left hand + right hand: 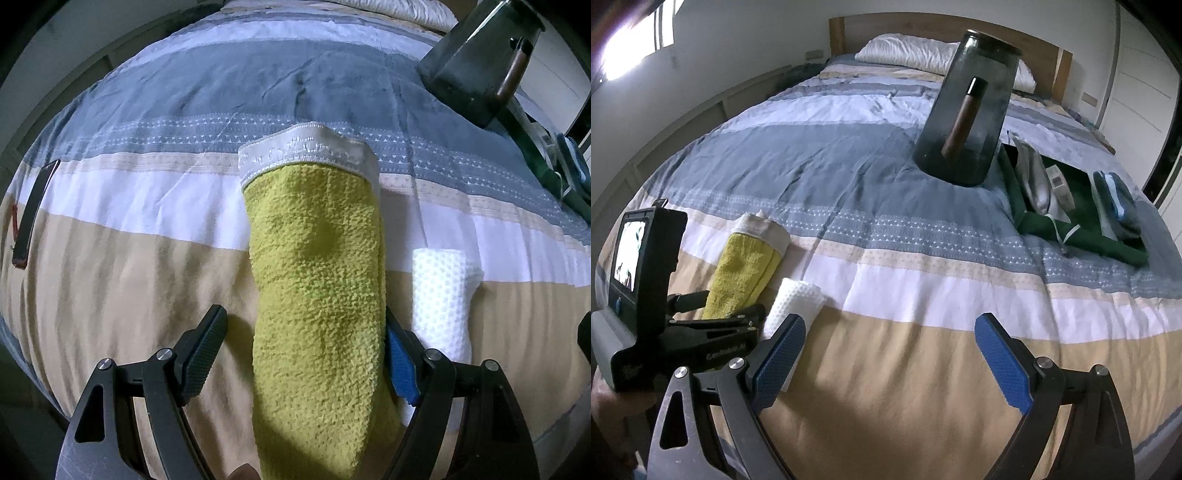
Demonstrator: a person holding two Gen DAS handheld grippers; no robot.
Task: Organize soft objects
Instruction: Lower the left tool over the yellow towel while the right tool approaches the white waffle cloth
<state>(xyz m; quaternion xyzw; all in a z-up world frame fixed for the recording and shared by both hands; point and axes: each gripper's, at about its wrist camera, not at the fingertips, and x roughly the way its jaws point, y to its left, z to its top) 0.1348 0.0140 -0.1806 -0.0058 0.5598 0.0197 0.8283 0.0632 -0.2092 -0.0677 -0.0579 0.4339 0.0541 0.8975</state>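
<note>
A folded yellow-green towel with a white trim point(317, 288) lies on the striped bedspread point(129, 277) and runs between the jaws of my left gripper point(306, 350). The jaws stand open around it; the right pad touches its edge and the left pad is apart from it. A folded white waffle cloth point(439, 295) lies just right of the towel. In the right wrist view the towel point(742, 266) and the white cloth point(794, 299) lie at the left, beside the left gripper's body. My right gripper point(890, 358) is open and empty over the bedspread point(905, 295).
A dark glass jar point(967, 114) with a brown stick inside stands on the bed. A green cloth point(1082, 218) at the right carries several folded items. A dark phone point(35, 210) lies at the bed's left edge. Pillows point(912, 51) and a wooden headboard are at the far end.
</note>
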